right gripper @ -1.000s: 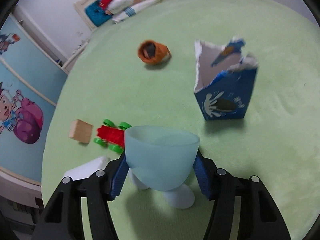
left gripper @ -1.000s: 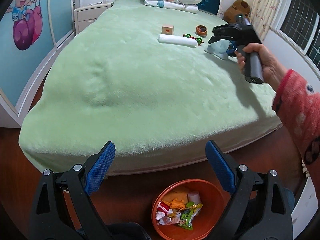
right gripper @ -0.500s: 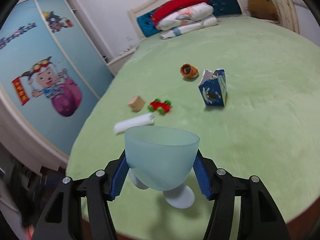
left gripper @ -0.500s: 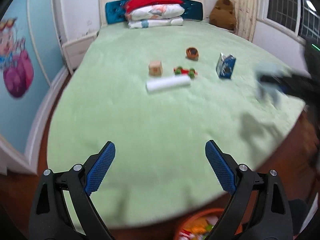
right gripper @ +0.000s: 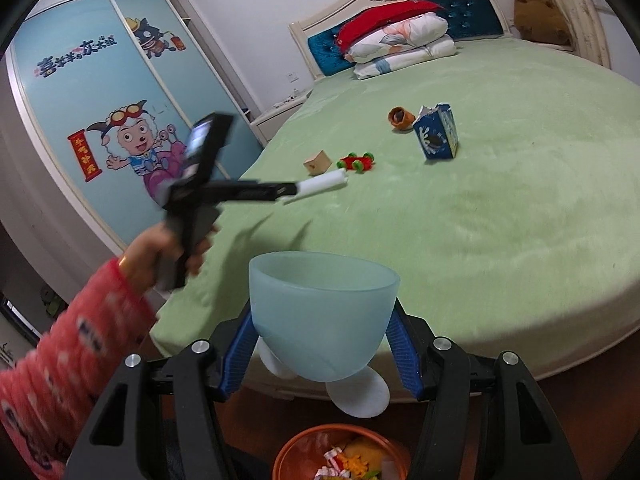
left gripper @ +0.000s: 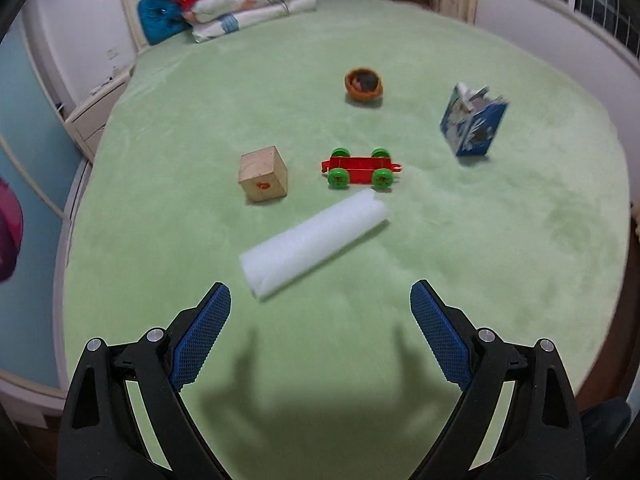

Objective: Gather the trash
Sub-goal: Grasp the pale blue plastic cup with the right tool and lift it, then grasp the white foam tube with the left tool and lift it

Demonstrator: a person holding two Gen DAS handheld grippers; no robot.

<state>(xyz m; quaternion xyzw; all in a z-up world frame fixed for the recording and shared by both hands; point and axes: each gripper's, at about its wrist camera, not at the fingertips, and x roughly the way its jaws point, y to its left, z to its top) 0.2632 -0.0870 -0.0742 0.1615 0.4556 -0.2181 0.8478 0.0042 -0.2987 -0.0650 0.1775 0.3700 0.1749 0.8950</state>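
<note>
**Cup held over the bin, white roll waiting on the bed**

The white roll (left gripper: pixel 314 242) lies flat on the green bed (left gripper: pixel 500 240). It is long and thin. In the left wrist view its long side runs on a slant, from low on the left to higher on the right. Its near end points toward the left gripper (left gripper: pixel 320 336), and its far end points at the red toy car (left gripper: pixel 360 168), which sits just beside it.

The left gripper has its blue fingers (left gripper: pixel 200 338) spread wide apart. Nothing is between them. It hangs over the bed, close to the near end of the roll but not touching it. In the right wrist view a hand (right gripper: pixel 164 250) in a red sleeve (right gripper: pixel 68 360) holds this gripper out over the bed edge.

The right gripper (right gripper: pixel 322 354) squeezes a pale blue cup (right gripper: pixel 322 320) from both sides. The cup stands upright with its open mouth facing up, and it has little white feet (right gripper: pixel 358 396) under it. It is off the bed, over the floor, above an orange bin (right gripper: pixel 296 452) with scraps inside.

A torn blue carton (left gripper: pixel 472 126) stands on the bed, far to the right, with its ripped top up. A small brown pot (left gripper: pixel 364 84) sits farther back. A wooden block (left gripper: pixel 264 174) rests left of the toy car.
</note>
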